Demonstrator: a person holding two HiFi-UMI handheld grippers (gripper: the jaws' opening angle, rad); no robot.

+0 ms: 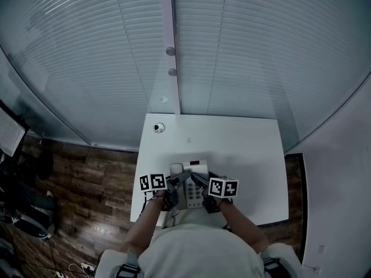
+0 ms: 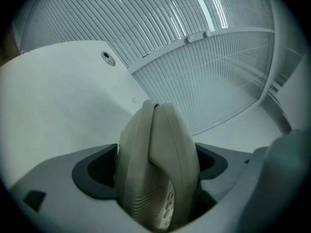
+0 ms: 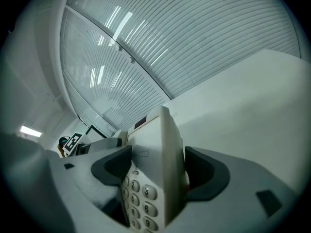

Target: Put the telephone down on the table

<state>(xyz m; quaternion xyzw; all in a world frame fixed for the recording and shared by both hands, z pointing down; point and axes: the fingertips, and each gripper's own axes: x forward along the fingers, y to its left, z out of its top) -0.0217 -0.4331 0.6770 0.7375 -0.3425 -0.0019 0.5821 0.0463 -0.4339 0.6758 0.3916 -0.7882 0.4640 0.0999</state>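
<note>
White table (image 1: pixel 243 149) stands against a slatted glass wall (image 1: pixel 243 51), and the cream telephone (image 1: pixel 192 184) sits over its 6 o'clock edge, close in front of the person, with a small round fitting (image 1: pixel 159 127) well apart at the table's 11 o'clock corner. At 9 o'clock of the telephone, the left tool (image 2: pixel 156 166) is clamped on the handset (image 2: pixel 165 140). Its dark pads press both flanks, which looks meant to keep the receiver seated on its cradle while the set is carried as one piece. At 3 o'clock the right tool (image 3: pixel 159 171) is closed on the keypad (image 3: pixel 141 198) side of the base, one pad against the button face and one behind. The two grips share the weight from opposite ends and should keep the body from twisting. From the right gripper view the base stands tilted on edge rather than flat. No view shows whether its underside touches the table, so I judge the set-down unfinished. It likely still needs levelling and lowering before either tool lets go.
</note>
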